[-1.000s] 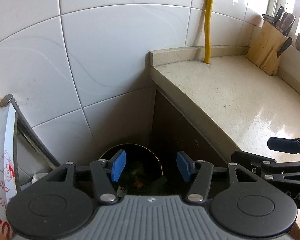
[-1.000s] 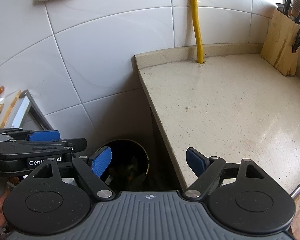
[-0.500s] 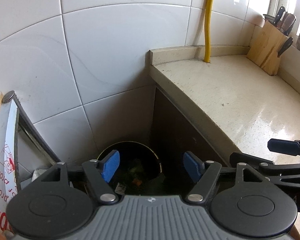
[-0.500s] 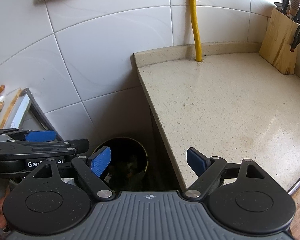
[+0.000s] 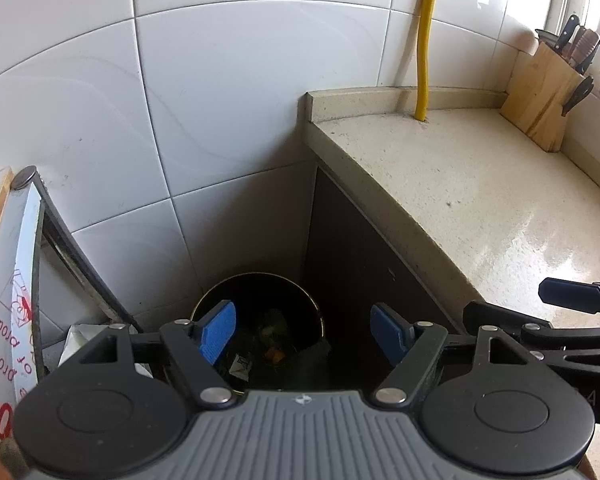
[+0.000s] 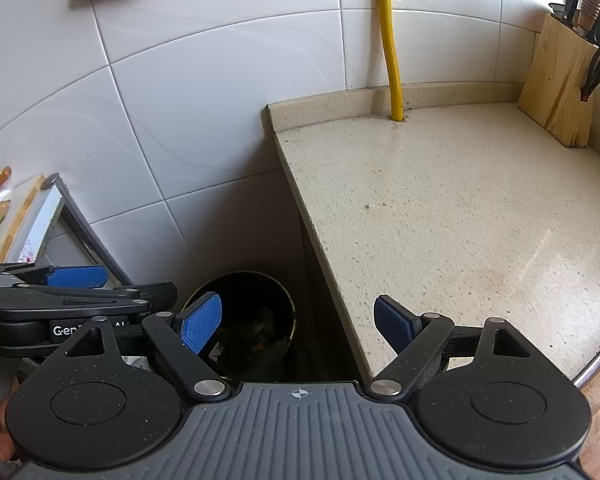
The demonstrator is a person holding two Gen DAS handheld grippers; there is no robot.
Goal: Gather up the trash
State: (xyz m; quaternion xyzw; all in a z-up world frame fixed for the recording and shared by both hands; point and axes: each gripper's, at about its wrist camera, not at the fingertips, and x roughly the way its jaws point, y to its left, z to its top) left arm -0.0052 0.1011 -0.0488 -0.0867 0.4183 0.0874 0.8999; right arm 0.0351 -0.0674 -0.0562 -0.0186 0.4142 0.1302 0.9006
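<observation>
A dark round trash bin [image 5: 260, 292] stands on the floor in the corner between the tiled wall and the counter's side; scraps of trash [image 5: 274, 350] lie inside it. The same bin [image 6: 252, 292] shows in the right wrist view. My left gripper [image 5: 305, 336] hovers above the bin, open, with nothing between its blue pads. My right gripper [image 6: 298, 326] is open and empty too, held over the counter's edge and the bin. The left gripper [image 6: 76, 280] appears at the left of the right wrist view, and the right gripper [image 5: 572, 292] at the right of the left wrist view.
A beige speckled countertop [image 6: 460, 208] fills the right side. A yellow hose [image 6: 392, 52] runs down the tiled wall to it. A wooden knife block [image 6: 560, 92] stands at the far right. Leaning boards and a framed panel [image 5: 24, 248] sit at the left.
The left gripper's fingers have spread wider apart over the bin. Both grippers have lifted and drawn back slightly; the right one stays open.
</observation>
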